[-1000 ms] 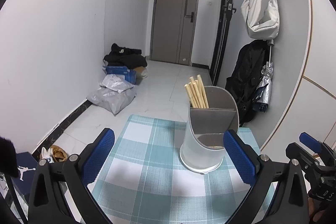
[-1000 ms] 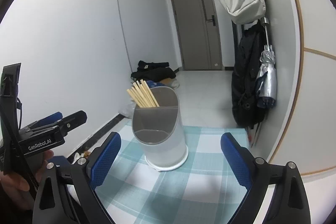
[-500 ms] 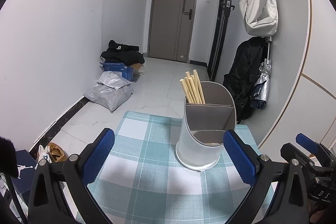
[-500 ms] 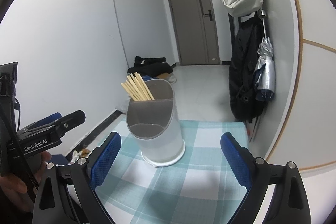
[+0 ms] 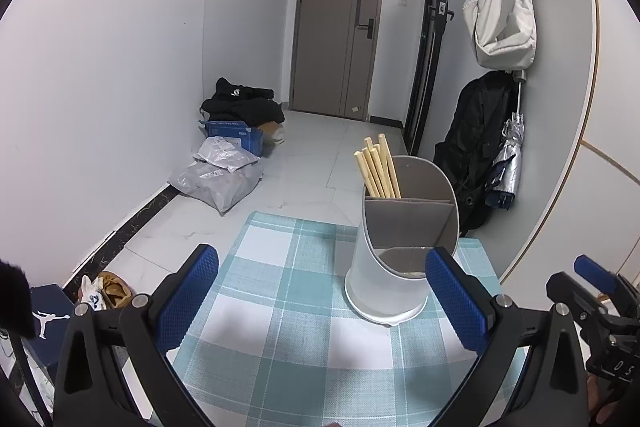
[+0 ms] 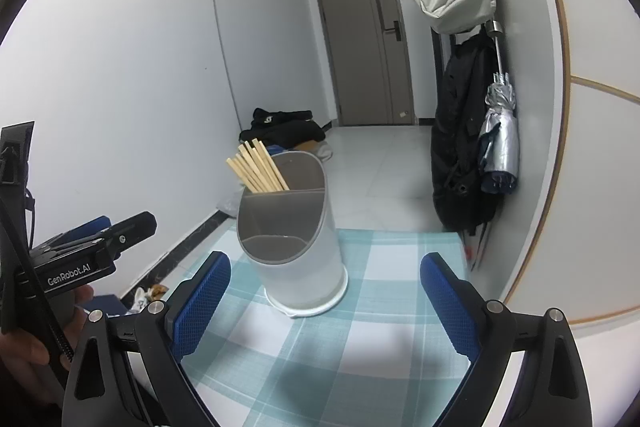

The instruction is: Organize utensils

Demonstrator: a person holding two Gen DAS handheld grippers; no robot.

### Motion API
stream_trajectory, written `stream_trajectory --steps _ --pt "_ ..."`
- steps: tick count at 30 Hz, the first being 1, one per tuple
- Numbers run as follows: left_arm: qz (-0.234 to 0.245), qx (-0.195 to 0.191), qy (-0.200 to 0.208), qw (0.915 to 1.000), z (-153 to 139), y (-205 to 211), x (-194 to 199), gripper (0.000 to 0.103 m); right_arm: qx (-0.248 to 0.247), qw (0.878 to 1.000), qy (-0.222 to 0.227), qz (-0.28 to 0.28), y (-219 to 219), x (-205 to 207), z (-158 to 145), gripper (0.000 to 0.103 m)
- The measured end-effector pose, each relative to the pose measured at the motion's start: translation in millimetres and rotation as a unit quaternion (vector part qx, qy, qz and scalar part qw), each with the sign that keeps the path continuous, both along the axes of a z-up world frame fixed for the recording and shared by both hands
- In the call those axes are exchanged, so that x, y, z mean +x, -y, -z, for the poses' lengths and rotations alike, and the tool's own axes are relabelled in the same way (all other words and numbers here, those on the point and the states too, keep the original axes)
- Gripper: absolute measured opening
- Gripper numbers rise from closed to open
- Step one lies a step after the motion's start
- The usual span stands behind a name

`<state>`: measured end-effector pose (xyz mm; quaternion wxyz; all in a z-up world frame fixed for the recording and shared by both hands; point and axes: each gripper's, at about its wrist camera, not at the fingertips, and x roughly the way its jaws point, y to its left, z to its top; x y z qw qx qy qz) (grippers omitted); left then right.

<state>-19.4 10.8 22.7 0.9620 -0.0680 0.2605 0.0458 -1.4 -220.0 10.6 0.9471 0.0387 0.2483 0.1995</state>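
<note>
White walls ran back to a grey door (image 5: 338, 27), and nearer me a teal checked cloth (image 5: 280, 307) covered the table. On it stood the pale utensil holder (image 6: 298, 247), upright, with a bundle of wooden chopsticks (image 6: 258, 167) leaning in its rear left compartment; what lay in the front section I couldn't make out. I saw my left gripper (image 5: 322, 297) with its blue pads spread wide and empty, the holder just ahead toward its right pad. My right gripper (image 6: 324, 301) was likewise spread wide, holding nothing, short of the holder.
</note>
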Motion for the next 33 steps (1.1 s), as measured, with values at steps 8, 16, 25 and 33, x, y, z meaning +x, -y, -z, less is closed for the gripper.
stream_trajectory --steps 8,16,25,33 --pt "-0.009 0.003 0.001 1.0000 0.3 -1.8 -0.9 0.102 -0.006 1.000 0.003 0.001 -0.7 -2.1 -0.1 0.096" --pt "-0.008 0.005 0.006 0.9999 -0.4 -0.1 -1.6 0.102 -0.013 1.000 0.005 -0.003 -3.7 -2.9 0.6 0.097" --pt "-0.003 0.005 0.007 1.0000 0.5 -0.1 -2.7 0.102 -0.013 1.000 0.002 -0.001 -2.5 -2.0 1.0 0.097" --pt "-0.005 0.002 0.005 1.0000 2.3 -1.7 -1.9 0.102 -0.013 1.000 0.003 0.003 -1.3 -2.6 0.9 0.097"
